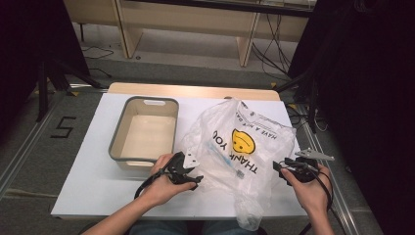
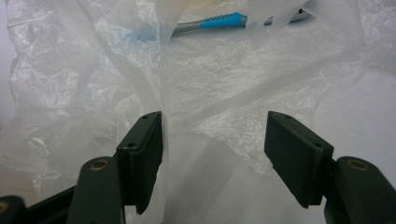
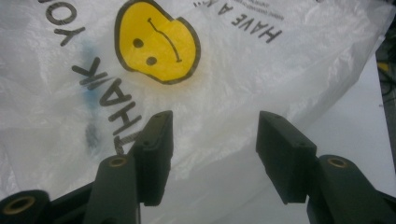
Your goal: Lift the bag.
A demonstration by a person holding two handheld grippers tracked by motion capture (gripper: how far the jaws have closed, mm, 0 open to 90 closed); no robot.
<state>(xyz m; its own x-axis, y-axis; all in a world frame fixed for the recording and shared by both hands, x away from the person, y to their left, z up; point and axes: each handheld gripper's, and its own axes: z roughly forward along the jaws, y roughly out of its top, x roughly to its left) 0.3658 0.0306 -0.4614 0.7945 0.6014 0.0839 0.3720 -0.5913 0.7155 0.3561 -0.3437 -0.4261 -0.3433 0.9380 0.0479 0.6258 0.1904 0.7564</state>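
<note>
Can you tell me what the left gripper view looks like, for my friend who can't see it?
A crinkly see-through plastic bag lies right in front of the left gripper, whose two black jaws stand apart with thin bag film between them. Farther back, a tool with a blue and grey handle shows through the plastic.
</note>
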